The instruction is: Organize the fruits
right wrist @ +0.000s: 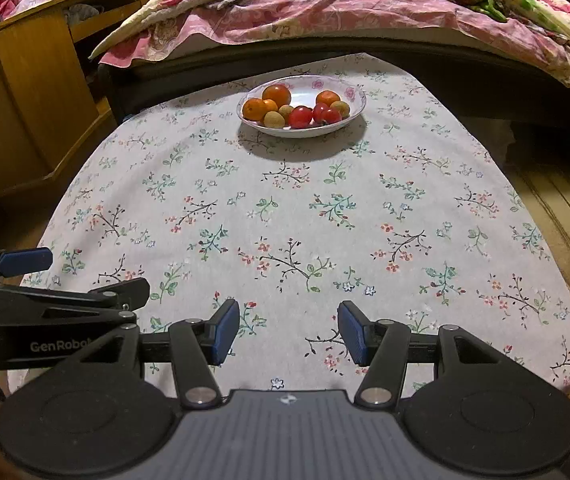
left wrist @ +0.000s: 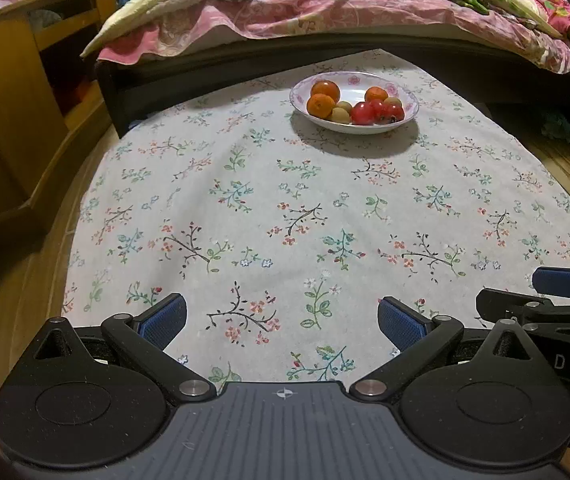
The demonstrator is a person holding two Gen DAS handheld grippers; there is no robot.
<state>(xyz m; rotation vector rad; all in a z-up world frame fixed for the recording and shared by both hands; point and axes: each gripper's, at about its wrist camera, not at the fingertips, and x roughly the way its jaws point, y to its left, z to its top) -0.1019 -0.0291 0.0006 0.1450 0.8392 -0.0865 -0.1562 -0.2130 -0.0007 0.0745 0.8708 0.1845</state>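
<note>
A white plate (left wrist: 349,126) (right wrist: 349,92) with a pink flower rim stands at the far end of the flowered tablecloth (left wrist: 285,216) (right wrist: 285,216). In it lie oranges (left wrist: 325,90) (right wrist: 277,94), red tomatoes (left wrist: 363,113) (right wrist: 300,116) and small tan fruits (left wrist: 341,115) (right wrist: 273,120). My left gripper (left wrist: 283,322) is open over the near cloth with nothing between its blue pads. My right gripper (right wrist: 288,330) is open too, also empty, near the table's front edge. Each gripper shows at the other view's side edge.
A bed with a pink flowered quilt (left wrist: 325,12) (right wrist: 345,12) runs right behind the table. A wooden cabinet (left wrist: 9,112) (right wrist: 25,92) stands at the left. Wooden floor (right wrist: 557,208) shows to the right of the table.
</note>
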